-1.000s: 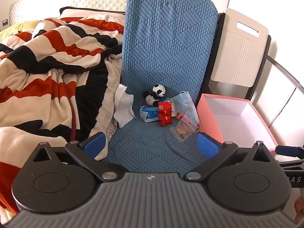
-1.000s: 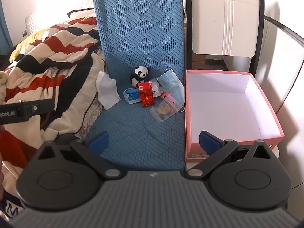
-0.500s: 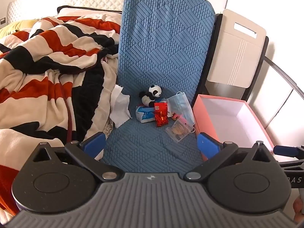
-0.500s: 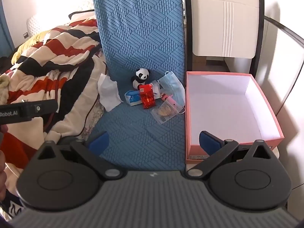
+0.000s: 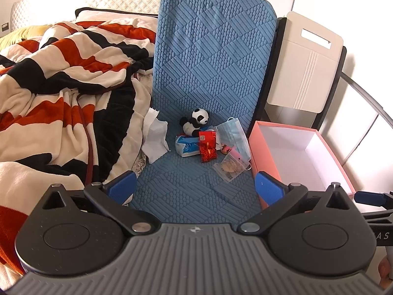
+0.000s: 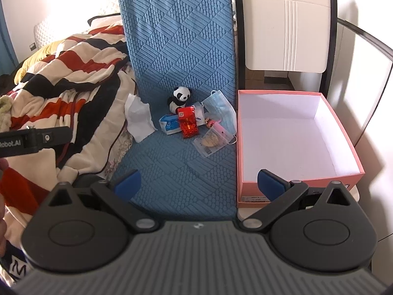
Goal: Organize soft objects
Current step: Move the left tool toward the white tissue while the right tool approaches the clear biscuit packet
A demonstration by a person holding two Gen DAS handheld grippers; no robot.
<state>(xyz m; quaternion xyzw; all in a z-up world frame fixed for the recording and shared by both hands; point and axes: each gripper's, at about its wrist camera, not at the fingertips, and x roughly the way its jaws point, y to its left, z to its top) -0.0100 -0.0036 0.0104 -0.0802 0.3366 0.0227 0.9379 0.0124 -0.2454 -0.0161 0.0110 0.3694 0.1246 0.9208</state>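
Both grippers, left (image 5: 194, 186) & right (image 6: 197, 180), spread empty, backed off slightly; small plush panda (image 6: 180, 98) etc. untouched, pink cardboard box (image 6: 343, 132) empty.

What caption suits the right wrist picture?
Open right gripper faces a toy panda, face mask and packets beside an empty pink box.

The right claw (image 6: 197, 184) hangs wide open, holding nothing, above the blue textured mat (image 6: 179, 162). Ahead, a panda plush (image 6: 179, 98) sits behind a red packet (image 6: 188, 121), a tissue pack (image 6: 169, 124), a face mask (image 6: 219, 109) and a clear snack bag (image 6: 211, 142). The pink box (image 6: 294, 132) stands just beside them, and the left claw (image 6: 34, 139) pokes in by the striped blanket (image 6: 61, 78).
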